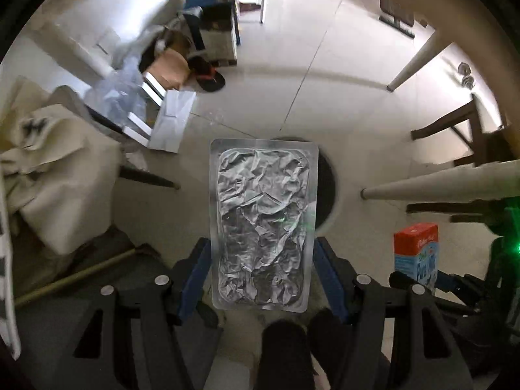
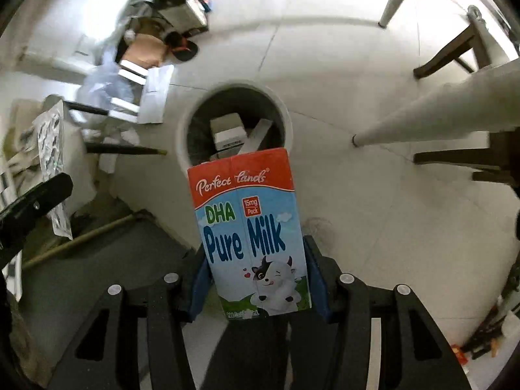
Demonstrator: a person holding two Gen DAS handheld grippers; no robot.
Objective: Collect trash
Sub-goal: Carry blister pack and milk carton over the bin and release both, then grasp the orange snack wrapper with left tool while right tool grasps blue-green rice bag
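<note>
My left gripper (image 1: 261, 243) points down at the floor, shut on a flat silver foil pack (image 1: 263, 201) that its blue pads press from both sides. Behind the pack's right edge shows part of the round trash bin (image 1: 326, 185). My right gripper (image 2: 255, 255) is shut on a red and blue "Pure Milk" carton (image 2: 250, 227), held upright just short of the white-rimmed bin (image 2: 286, 110). Inside that bin lie white boxes (image 2: 227, 130). The carton (image 1: 416, 250) also appears at the right of the left wrist view, and the foil pack (image 2: 52, 159) at the left of the right wrist view.
White table legs (image 1: 422, 55) (image 2: 422, 113) and dark chair legs (image 1: 455, 123) stand to the right of the bin. To the left lie cardboard boxes (image 1: 172, 65), plastic wrap, a black sandal (image 1: 208, 74), a cloth heap (image 1: 58, 162) and a wooden stick (image 1: 74, 276). A person's dark shoes (image 1: 286, 341) are below.
</note>
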